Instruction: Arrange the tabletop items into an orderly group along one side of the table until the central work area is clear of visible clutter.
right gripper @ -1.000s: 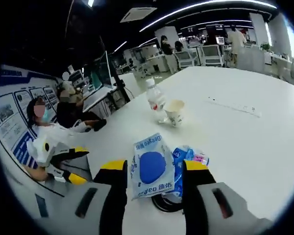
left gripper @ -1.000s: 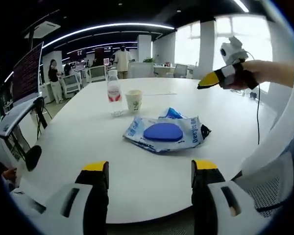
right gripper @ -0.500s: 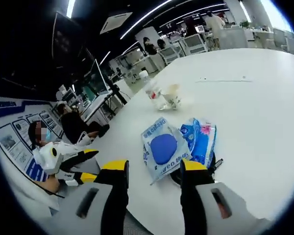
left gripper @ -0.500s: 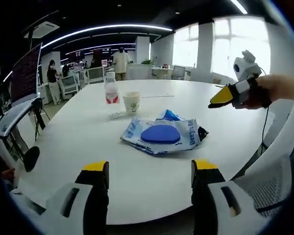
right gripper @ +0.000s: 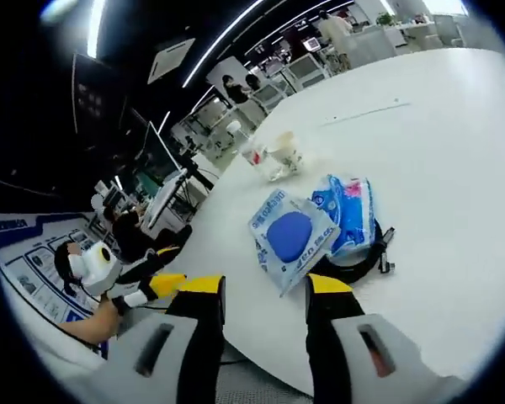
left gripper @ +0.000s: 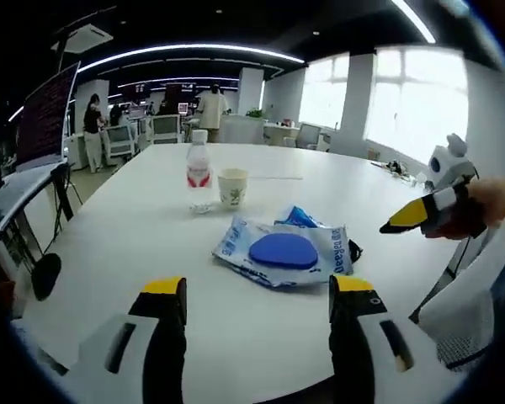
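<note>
Holding both grippers spread with nothing between the jaws, I keep my left gripper (left gripper: 257,290) and right gripper (right gripper: 266,286) off the near edge of the white surface (left gripper: 135,244). Blue-and-white packets (left gripper: 284,250) lie mid-surface; farther left stand a water bottle (left gripper: 199,175) and paper cup (left gripper: 231,187), just beside each other.

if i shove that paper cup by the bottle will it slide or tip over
The paper cup looks light and taller than wide, so a high push would probably tip it. Its walls likely crush under hard clamping. It stands close beside the water bottle, so a sideways shove might knock that too.
</note>
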Motion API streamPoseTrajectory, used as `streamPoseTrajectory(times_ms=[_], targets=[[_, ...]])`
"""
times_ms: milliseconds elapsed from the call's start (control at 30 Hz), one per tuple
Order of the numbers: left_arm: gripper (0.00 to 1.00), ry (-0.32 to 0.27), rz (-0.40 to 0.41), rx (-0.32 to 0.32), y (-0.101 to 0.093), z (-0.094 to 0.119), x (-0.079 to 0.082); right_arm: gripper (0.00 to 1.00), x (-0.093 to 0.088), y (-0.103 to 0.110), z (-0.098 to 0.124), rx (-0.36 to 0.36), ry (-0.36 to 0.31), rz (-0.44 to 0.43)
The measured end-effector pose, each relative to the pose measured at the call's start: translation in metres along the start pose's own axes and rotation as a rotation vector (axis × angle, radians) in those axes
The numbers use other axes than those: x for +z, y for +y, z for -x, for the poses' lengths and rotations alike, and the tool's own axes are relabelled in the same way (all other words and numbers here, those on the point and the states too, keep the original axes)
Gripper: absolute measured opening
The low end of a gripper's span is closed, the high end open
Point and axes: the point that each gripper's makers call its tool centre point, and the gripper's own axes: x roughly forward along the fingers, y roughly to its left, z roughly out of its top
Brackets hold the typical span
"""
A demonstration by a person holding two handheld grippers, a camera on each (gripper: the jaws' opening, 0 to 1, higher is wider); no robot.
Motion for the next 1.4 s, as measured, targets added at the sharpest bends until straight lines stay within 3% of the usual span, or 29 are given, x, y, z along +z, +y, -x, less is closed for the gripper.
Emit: streamPoseTrajectory(times_ms=[167, 367, 767, 833, 933, 1233, 1400], targets=[[0.71, 0.045, 0.089, -0.087, 0.018, -0.036, 0.021, 0.35, -0.007, 0.001, -0.001, 0.006, -0.001, -0.056], [0.71, 0.090, 0.139, -0.140, 0.033, -0.068, 0.028, 0.34, -0.013, 0.003, -0.003, -0.001, 0.003, -0.074], [0.67, 0.228, 0.200, -0.234, 0.041, -0.118, 0.010, 0.33, -0.017, -0.007, -0.012, -0.057, -0.013, -0.140], [0.67, 0.289, 0.220, -0.243, 0.039, -0.124, -0.002, 0.33, -0.018, -0.007, -0.016, -0.060, -0.009, -0.144], [0.69, 0.329, 0.205, -0.245, 0.036, -0.130, -0.011, 0.32, -0.022, -0.008, -0.026, -0.063, 0.013, -0.138], [0.50, 0.368, 0.178, -0.255, 0.026, -0.137, -0.023, 0.32, -0.028, -0.010, -0.056, -0.081, 0.054, -0.125], [0.32, 0.385, 0.149, -0.240, 0.028, -0.133, -0.028, 0.29, -0.031, -0.023, -0.064, -0.130, 0.051, -0.164]])
